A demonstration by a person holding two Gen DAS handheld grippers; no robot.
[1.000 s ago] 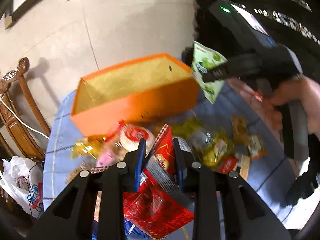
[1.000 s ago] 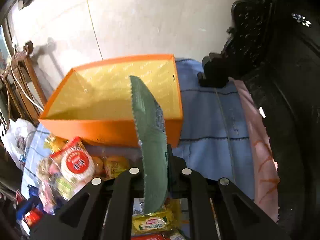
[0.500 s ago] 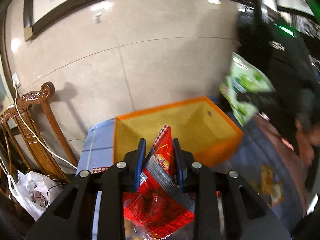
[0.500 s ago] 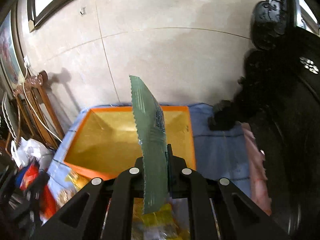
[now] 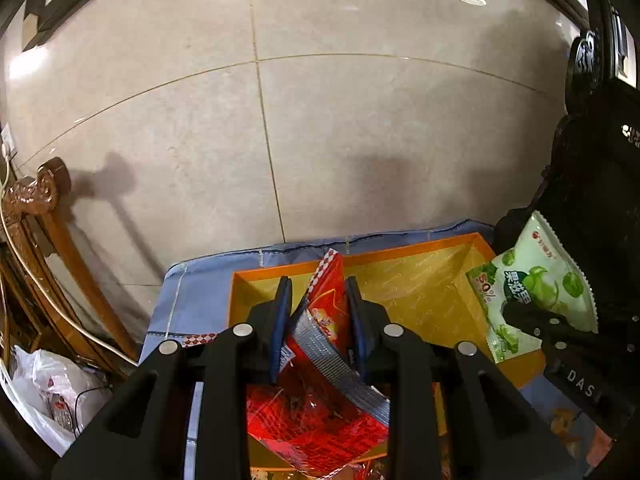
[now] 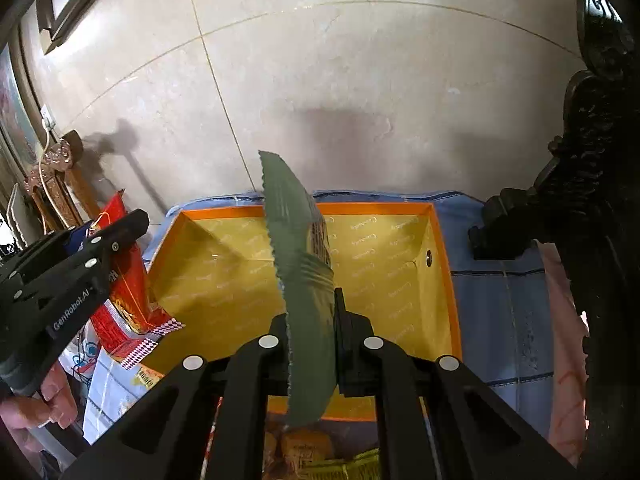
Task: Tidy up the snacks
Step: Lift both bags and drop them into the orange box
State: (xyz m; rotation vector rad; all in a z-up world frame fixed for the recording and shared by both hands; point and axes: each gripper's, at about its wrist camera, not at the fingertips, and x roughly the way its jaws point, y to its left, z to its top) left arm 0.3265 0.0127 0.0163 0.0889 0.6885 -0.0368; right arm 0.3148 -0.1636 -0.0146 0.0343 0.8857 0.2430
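Hiding their own fingertips: left gripper [image 5: 319,312] clamped on red packet [image 5: 320,420], right gripper [image 6: 310,320] on green packet [image 6: 306,280].

The box [image 6: 438,276] sits on the cloth [image 6: 508,312] (wall behind), loose snacks [image 6: 304,446] before it.

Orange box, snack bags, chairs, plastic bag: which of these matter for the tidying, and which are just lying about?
Part of the job:
- orange box
- red snack bag in the left tool
- green snack bag in the right tool

Just lying about:
- wooden chair
- white plastic bag
- blue tablecloth
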